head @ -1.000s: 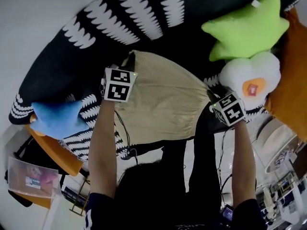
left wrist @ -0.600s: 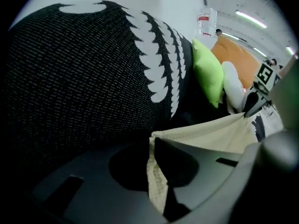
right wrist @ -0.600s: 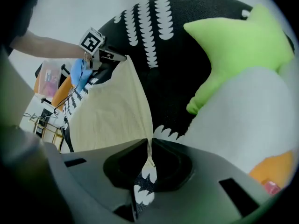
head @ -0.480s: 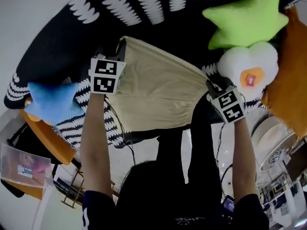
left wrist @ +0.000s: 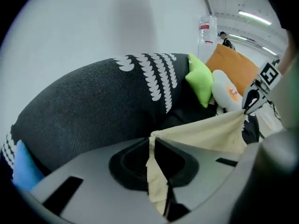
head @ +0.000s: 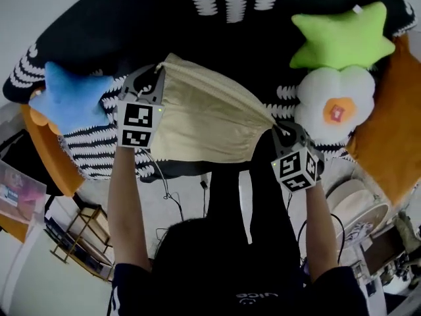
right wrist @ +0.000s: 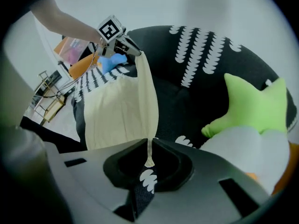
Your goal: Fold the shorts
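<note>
Cream-coloured shorts (head: 197, 120) hang stretched between my two grippers above a big black cushion (head: 217, 38) with white leaf marks. My left gripper (head: 160, 68) is shut on one upper corner of the shorts (left wrist: 205, 132); the cloth runs out from between its jaws. At the right, my right gripper (head: 275, 128) is shut on the other upper corner. In the right gripper view the shorts (right wrist: 121, 106) drape down from the left gripper (right wrist: 134, 51), and a thin edge of cloth is pinched in the right gripper (right wrist: 149, 146).
A green star pillow (head: 345, 38) and a white flower pillow (head: 335, 104) lie at the right, next to an orange cushion (head: 388, 124). A blue star pillow (head: 62, 97) lies at the left. Cables and a small rack (head: 69, 242) are on the floor below.
Both grippers have lifted the shorts off the black cushion and drawn them taut. The left one rose more and went further from me.
</note>
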`<state>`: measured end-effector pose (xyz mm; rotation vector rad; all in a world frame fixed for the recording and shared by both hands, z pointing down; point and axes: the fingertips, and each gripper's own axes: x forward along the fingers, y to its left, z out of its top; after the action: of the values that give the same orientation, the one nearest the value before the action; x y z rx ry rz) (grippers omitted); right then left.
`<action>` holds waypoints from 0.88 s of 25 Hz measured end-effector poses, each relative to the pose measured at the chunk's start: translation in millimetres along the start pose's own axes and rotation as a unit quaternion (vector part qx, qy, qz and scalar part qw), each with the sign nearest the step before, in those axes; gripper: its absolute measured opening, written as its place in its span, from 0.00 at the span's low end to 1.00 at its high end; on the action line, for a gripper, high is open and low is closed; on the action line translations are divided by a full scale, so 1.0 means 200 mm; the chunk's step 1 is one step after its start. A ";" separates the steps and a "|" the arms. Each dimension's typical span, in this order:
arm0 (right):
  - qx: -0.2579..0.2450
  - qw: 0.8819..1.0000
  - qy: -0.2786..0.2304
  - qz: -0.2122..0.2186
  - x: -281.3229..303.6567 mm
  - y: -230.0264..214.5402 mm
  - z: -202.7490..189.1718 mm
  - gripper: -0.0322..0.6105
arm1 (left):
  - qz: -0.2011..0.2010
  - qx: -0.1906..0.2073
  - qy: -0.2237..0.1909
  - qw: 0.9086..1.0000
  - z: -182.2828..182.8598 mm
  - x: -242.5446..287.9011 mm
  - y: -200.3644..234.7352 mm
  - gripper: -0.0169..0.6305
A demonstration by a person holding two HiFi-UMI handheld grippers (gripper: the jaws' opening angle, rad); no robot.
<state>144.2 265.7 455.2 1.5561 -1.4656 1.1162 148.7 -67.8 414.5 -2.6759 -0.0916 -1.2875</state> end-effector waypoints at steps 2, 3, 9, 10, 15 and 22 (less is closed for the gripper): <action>-0.017 1.000 -0.011 0.015 -0.04 0.07 0.02 0.11 | 0.025 -0.037 0.006 0.999 -0.07 -0.11 -0.01 0.09; -0.024 0.999 -0.018 0.023 -0.06 0.10 0.02 0.11 | 0.038 -0.057 0.007 0.998 -0.10 -0.17 -0.02 0.09; -0.061 0.996 -0.054 0.036 -0.14 0.33 0.04 0.11 | 0.098 -0.082 0.037 0.991 -0.29 -0.46 -0.02 0.09; -0.078 0.995 -0.052 0.036 -0.15 0.36 0.02 0.11 | 0.101 -0.084 0.040 0.990 -0.31 -0.50 -0.05 0.09; -0.137 0.989 -0.051 0.028 -0.13 0.57 -0.07 0.11 | 0.092 -0.048 0.057 0.993 -0.53 -0.63 -0.16 0.09; -0.213 0.975 -0.047 -0.030 0.02 0.75 -0.21 0.11 | 0.067 -0.038 0.019 0.997 -0.87 -0.74 -0.29 0.09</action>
<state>-10.5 287.0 465.9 1.3492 -1.5844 0.6442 -85.0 -38.5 413.8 -2.6662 0.1412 -1.3236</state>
